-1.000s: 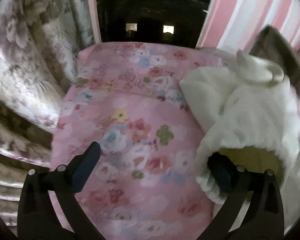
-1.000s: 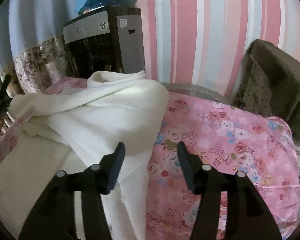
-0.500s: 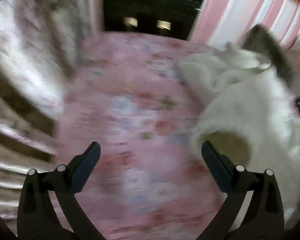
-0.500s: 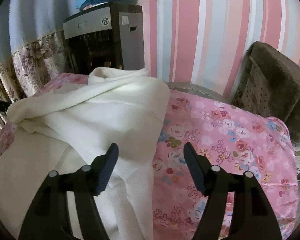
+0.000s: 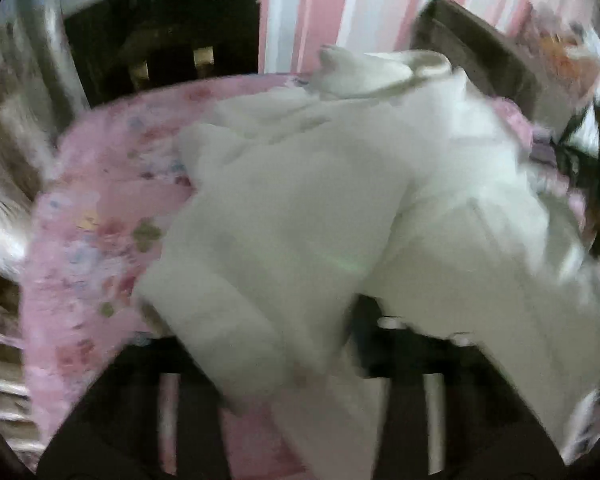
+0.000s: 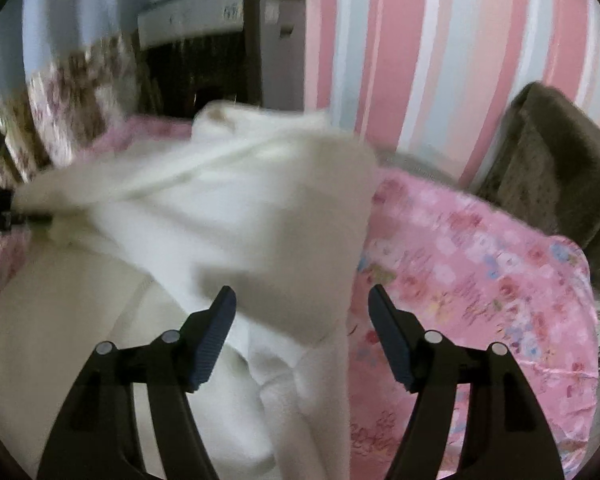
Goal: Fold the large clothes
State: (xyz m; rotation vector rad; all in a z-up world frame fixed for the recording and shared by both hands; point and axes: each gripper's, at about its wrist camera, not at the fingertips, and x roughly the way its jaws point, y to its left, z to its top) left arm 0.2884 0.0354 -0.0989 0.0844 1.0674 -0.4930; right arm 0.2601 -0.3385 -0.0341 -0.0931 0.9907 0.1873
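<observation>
A large white fleece garment (image 5: pixel 340 200) lies bunched on a pink floral bedspread (image 5: pixel 96 208). In the left wrist view a fold of the garment drapes over my left gripper (image 5: pixel 260 344) and hides its fingertips; the view is blurred and whether the jaws are closed does not show. In the right wrist view the garment (image 6: pixel 228 216) fills the left and middle. My right gripper (image 6: pixel 302 332) is open, its jaws wide apart around the garment's lower edge, not gripping it.
A dark brown cushion (image 6: pixel 560 160) leans at the right against a pink-and-white striped wall (image 6: pixel 420 48). A dark cabinet (image 6: pixel 220 52) stands behind the bed. Floral curtains (image 5: pixel 4 140) hang at the left.
My left gripper swung right into the garment, and cloth now covers its fingertips. My right gripper opened wider. The garment shifted and is motion-blurred.
</observation>
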